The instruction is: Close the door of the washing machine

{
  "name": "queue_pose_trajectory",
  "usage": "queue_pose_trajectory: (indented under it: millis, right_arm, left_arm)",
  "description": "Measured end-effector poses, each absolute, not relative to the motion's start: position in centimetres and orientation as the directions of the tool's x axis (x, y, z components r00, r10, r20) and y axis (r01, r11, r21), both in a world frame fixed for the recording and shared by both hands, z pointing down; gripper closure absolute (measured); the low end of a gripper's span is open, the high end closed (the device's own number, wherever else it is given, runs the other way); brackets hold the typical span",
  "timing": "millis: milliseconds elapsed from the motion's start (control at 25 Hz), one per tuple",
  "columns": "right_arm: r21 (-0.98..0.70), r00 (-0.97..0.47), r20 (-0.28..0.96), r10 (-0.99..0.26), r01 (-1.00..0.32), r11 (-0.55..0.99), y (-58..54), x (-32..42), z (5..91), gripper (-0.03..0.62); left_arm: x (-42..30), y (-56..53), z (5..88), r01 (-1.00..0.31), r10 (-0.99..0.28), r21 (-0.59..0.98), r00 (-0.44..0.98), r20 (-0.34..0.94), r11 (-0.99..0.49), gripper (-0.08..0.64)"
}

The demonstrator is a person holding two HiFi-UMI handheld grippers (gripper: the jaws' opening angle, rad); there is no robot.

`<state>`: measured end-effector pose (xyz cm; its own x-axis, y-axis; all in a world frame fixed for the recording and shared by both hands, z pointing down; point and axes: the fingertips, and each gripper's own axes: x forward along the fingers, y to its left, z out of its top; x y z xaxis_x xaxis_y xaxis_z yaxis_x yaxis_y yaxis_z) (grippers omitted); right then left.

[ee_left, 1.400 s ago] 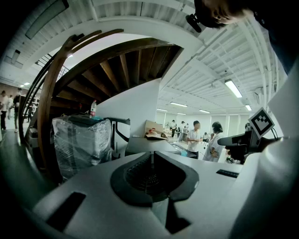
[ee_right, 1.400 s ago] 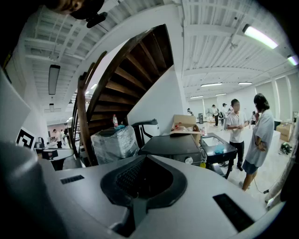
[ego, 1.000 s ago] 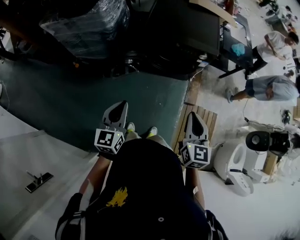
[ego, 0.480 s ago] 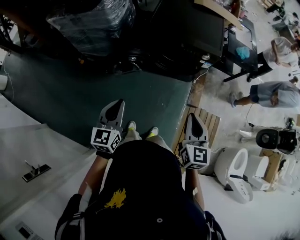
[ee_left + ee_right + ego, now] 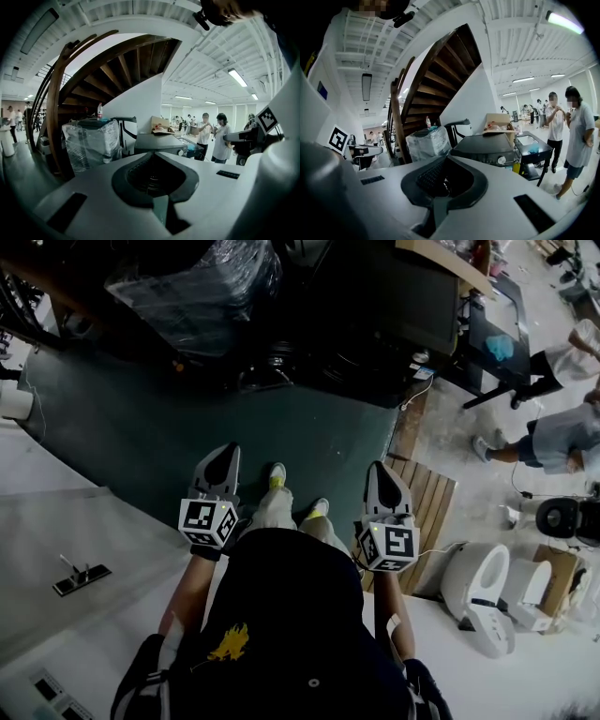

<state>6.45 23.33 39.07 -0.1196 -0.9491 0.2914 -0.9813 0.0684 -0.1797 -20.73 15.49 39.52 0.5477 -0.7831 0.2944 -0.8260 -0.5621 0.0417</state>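
While held above the floor, left tool and right tool sit closed, empty.

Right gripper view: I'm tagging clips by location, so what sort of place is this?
Probably an open workshop or test hall, not a home: a wooden staircase, a plastic-wrapped bundle, and, in the head view, loose toilets standing about.

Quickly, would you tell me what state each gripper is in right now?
Left gripper: closed, holding nothing.
Right gripper: closed, holding nothing.
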Motion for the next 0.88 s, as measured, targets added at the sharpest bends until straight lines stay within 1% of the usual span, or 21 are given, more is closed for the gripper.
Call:
queue_pose_trajectory:
  millis: [400, 880]
  right_arm:
    - [-0.197, -0.118, 0.348, -0.930, -0.979, 0.050, 20.2, 4.4, 40.7, 0.566]
    - [-0.147, -0.038, 0.414, -0.909, -0.989, -0.026, 8.9, 0.7, 42.0, 0.566]
  left_arm:
    - [-21.6, 9.8, 42.1, -0.817, -0.765, 0.067, 0.563, 0.314, -0.573, 0.538]
    - [-26.1, -5.5, 47.1, -0.796, -0.722, 0.129, 0.594, 0.356, -0.591, 0.538]
